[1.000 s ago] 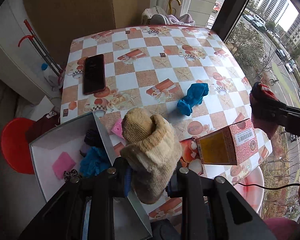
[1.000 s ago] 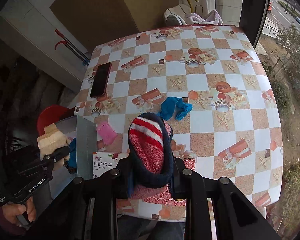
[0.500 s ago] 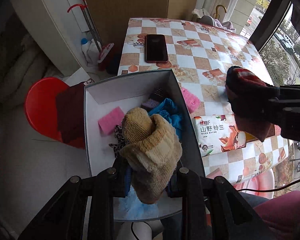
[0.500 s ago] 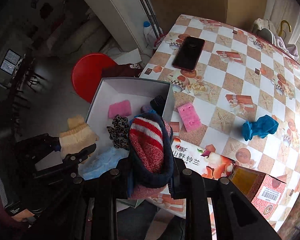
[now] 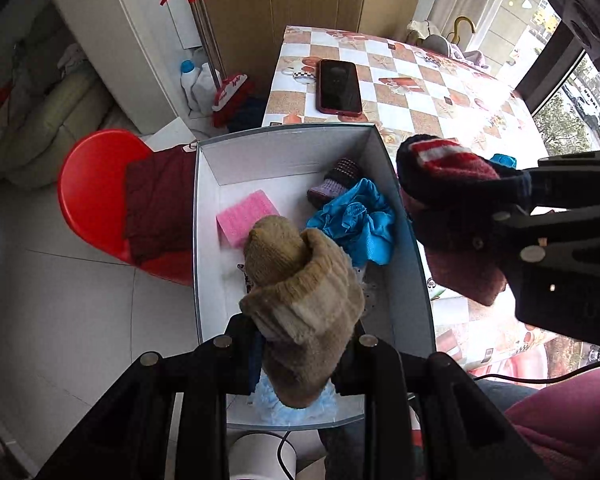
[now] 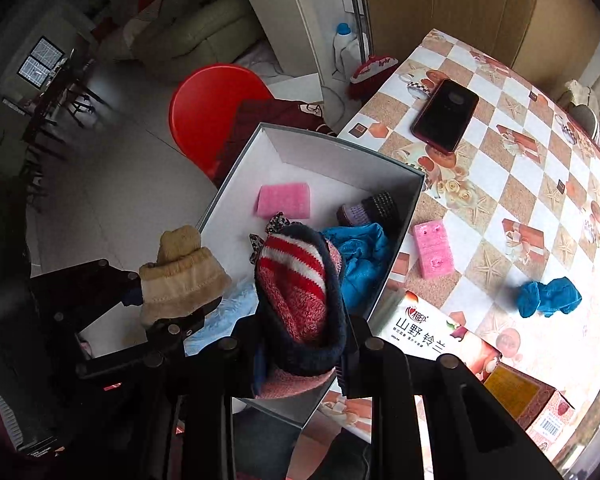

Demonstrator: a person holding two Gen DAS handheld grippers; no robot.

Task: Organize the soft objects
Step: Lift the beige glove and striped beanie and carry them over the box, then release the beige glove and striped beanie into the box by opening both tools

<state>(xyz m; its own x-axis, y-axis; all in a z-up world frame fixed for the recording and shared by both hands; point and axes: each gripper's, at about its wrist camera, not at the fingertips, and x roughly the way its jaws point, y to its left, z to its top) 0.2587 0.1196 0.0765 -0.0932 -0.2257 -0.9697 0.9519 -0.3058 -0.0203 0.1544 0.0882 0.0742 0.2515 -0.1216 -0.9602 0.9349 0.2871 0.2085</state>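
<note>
- Left claw [image 5: 300,344] is clenched on a tan sock [image 5: 300,300], held above the open white box [image 5: 404,272].
- Right claw [image 6: 300,356] grips a striped red sock [image 6: 296,284], also over the box.
- Inside the box lie a pink sponge [image 5: 242,216] and a blue cloth [image 5: 356,224].
- 1 blue bundle [image 6: 548,296] and 1 pink pad [image 6: 432,248] remain on the counter [image 6: 500,184], near a phone [image 6: 446,120].

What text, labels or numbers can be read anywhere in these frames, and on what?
"山野铃兰" on the white printed pack beside the box.
Red logo above it: too small to read.
Barcode label on the red carton: digits too small.
Left gripper marking, bottom left: blurred.
</note>
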